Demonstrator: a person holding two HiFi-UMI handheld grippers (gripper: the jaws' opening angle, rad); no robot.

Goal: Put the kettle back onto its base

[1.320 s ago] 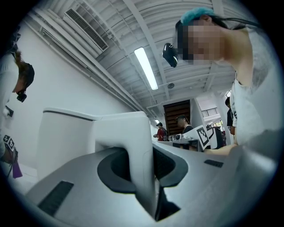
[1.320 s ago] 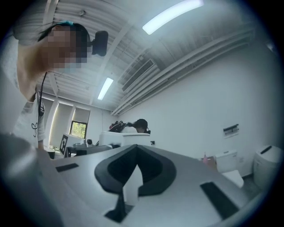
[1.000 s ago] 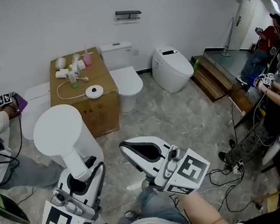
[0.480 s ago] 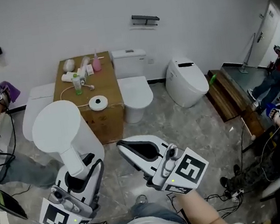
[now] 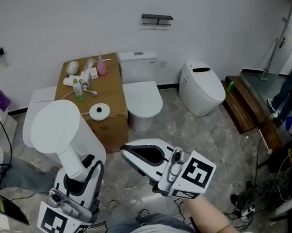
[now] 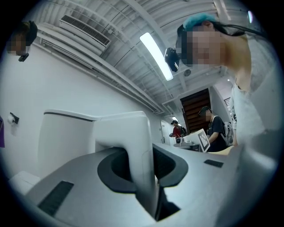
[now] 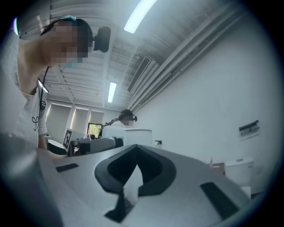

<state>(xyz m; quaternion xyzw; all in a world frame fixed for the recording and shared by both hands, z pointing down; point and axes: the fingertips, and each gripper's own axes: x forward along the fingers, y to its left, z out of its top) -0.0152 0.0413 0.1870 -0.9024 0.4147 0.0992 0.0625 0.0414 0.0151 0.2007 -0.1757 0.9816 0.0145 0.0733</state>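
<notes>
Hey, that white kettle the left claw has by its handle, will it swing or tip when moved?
Probably stiff: the kettle looks like hard moulded plastic. Gripped by the left claw only at its handle, the wide body hangs off to one side, so it may pivot. Weight can't be judged; contents are hidden.

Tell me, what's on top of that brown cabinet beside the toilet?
A round white kettle base, a green bottle, a pink bottle and small white items. The held kettle hides the cabinet's front-left corner.
</notes>
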